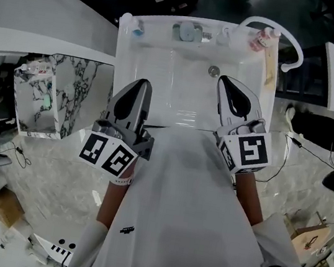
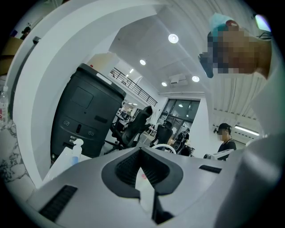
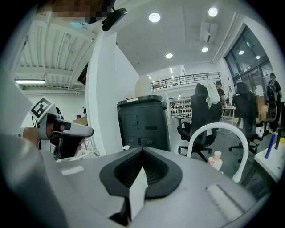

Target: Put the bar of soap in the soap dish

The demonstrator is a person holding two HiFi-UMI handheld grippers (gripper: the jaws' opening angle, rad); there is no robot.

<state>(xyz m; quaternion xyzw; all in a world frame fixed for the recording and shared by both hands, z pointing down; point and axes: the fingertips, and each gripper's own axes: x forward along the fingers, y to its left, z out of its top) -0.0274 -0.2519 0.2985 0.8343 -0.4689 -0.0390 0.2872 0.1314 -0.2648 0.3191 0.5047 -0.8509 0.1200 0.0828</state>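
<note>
A white sink (image 1: 163, 79) lies ahead of me. On its back ledge sits a pale blue-grey dish-like thing (image 1: 187, 32); I cannot pick out a bar of soap. My left gripper (image 1: 142, 84) hovers over the sink's front left part with its jaws together and nothing between them. My right gripper (image 1: 224, 80) reaches further in over the basin, near the drain (image 1: 214, 71), also shut and empty. In the left gripper view the left gripper (image 2: 140, 149) has its pads meeting at the tip. The right gripper (image 3: 142, 150) looks the same in its own view.
A spray bottle (image 1: 138, 29) stands at the ledge's left, a pink-labelled bottle (image 1: 260, 40) at its right. A white arched pipe (image 1: 295, 48) curves beside the sink's right corner. A marbled box (image 1: 37, 97) stands left of the sink. A black bin (image 3: 143, 122) stands beyond.
</note>
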